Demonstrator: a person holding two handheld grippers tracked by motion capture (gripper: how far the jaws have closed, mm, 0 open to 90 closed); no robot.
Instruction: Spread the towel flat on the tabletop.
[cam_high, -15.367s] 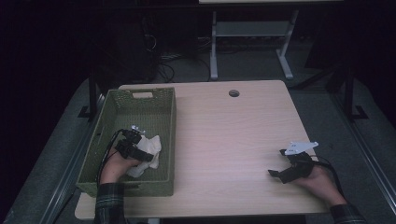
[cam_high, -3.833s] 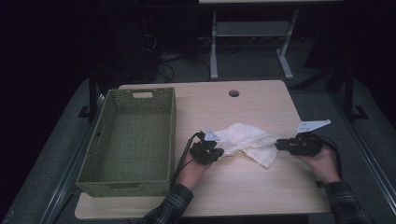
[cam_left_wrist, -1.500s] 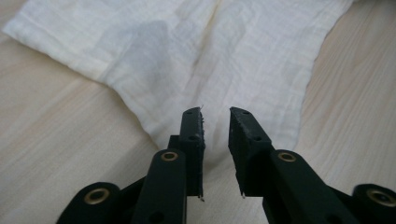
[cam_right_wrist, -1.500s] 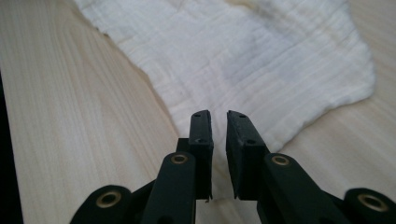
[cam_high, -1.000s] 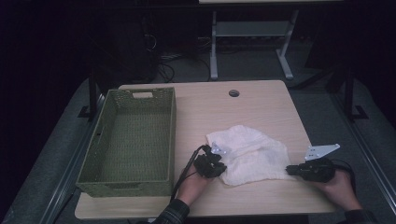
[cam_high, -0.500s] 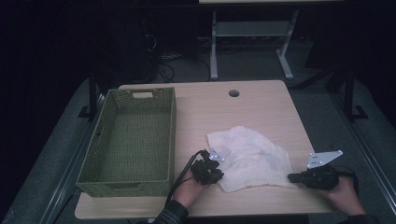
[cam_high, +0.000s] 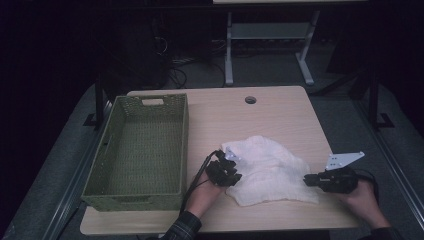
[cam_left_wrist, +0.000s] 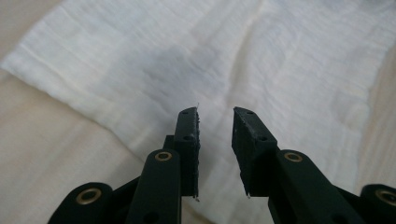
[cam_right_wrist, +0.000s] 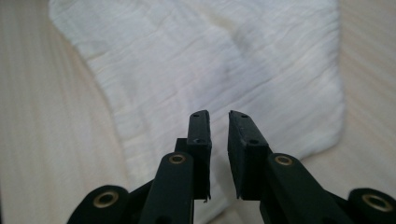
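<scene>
Though rumpled, white cloth (cam_high: 272, 170) lies flat — finely ribbed weave.

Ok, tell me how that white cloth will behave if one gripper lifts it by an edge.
The white cloth lies wrinkled and flat on the table, so it is probably floppy and would drape. It looks thin, so likely light. Its woven texture suggests it should not slip easily.
</scene>
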